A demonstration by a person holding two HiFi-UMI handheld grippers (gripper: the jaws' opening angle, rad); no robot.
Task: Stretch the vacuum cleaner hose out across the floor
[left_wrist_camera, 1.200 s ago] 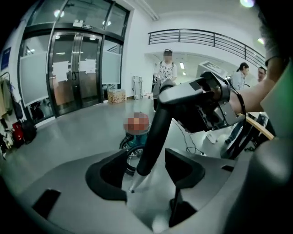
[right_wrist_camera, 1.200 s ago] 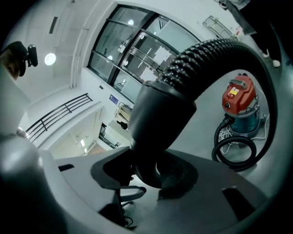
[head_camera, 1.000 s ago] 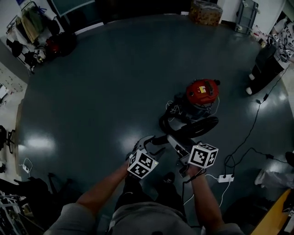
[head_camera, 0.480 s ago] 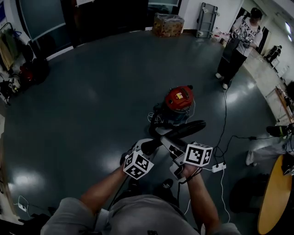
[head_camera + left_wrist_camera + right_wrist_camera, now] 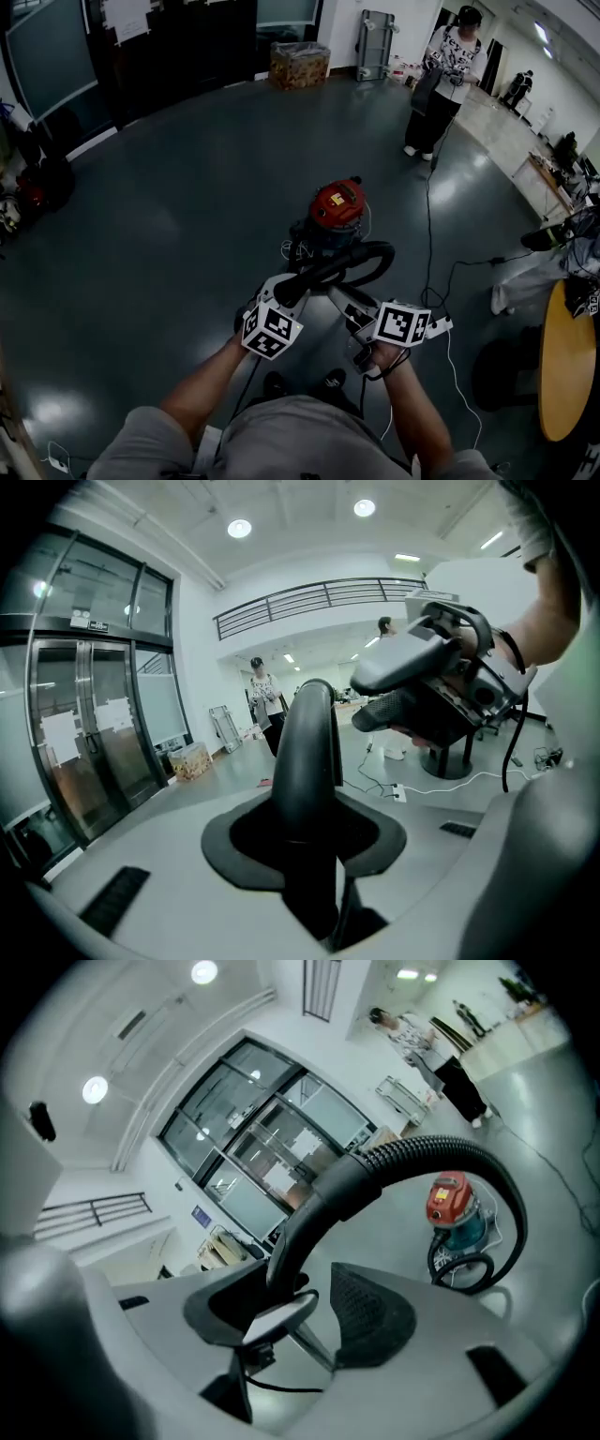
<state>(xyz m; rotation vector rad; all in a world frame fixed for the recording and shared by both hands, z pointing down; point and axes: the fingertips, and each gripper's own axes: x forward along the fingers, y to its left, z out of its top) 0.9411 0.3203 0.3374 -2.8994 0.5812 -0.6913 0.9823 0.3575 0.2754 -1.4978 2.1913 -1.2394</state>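
The vacuum cleaner (image 5: 337,208), red-topped on a dark body, stands on the grey floor ahead of me. Its black ribbed hose (image 5: 367,261) arcs up from it to my left gripper (image 5: 286,289). In the left gripper view the smooth black hose end (image 5: 305,752) stands between the jaws of the left gripper (image 5: 309,846), which have just been closing and now grip it. My right gripper (image 5: 345,302) is just right of it. In the right gripper view the hose (image 5: 422,1152) curves past the left jaw of the right gripper (image 5: 309,1312), whose jaws have just been opening and do not press on it.
A person (image 5: 441,84) stands at the far right of the floor, near a black cable (image 5: 429,225). A white power strip (image 5: 441,325) lies by my right hand. A round wooden table (image 5: 567,361) is at the right edge. A wrapped box (image 5: 300,64) sits by the far wall.
Both grippers have risen, and the hose has lifted off the floor into an arc. The left jaws have closed on the hose end. The head view has tilted up.
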